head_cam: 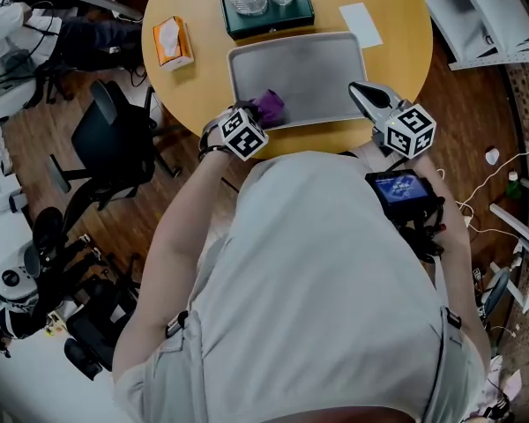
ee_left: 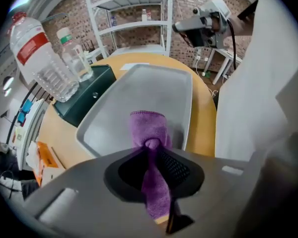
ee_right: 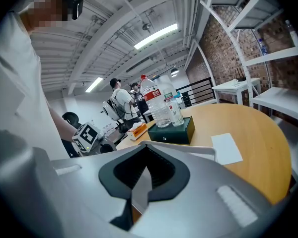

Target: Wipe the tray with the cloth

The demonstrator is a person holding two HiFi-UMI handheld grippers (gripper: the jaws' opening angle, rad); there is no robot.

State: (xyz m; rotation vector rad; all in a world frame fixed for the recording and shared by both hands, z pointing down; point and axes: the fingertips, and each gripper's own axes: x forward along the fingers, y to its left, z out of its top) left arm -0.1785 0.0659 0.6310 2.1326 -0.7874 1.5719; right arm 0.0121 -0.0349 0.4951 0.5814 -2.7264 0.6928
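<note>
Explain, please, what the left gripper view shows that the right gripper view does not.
Only the left gripper view shows the purple cloth, which is clamped in the left gripper and hangs over the floor of the tray. Only the right gripper view shows the right gripper closed on the tray's rim, people standing in the background and the ceiling lights. Both views share the tray, the green box, the bottles and the orange tissue box.

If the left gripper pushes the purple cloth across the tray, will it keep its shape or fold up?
The purple cloth is probably floppy: it bunches where the left gripper pinches it and folds over beyond. It looks light, and its fuzzy pile should likely drag on the tray rather than slip.
</note>
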